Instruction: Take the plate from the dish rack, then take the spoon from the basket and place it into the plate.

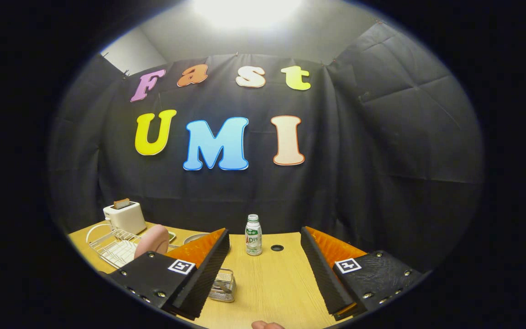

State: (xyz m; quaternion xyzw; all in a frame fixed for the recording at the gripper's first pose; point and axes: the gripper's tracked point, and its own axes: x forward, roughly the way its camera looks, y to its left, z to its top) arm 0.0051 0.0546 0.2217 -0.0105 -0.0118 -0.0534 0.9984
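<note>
My gripper (pixel 265 256) is open, its two fingers spread wide above the wooden table (pixel 272 283) with nothing between them. A pink plate (pixel 152 241) stands on edge in the white wire dish rack (pixel 107 244), beyond the left finger. A small clear basket (pixel 223 285) sits on the table just beside the left finger's inner side, partly hidden by it; a metal spoon lies in it. The left finger hides part of the rack and plate.
A white toaster (pixel 125 216) stands behind the rack. A small drink bottle (pixel 253 235) stands ahead between the fingers, beside a dark cable hole (pixel 277 247). A grey dish edge (pixel 195 237) peeks over the left finger. A fingertip (pixel 267 325) shows at the near table edge.
</note>
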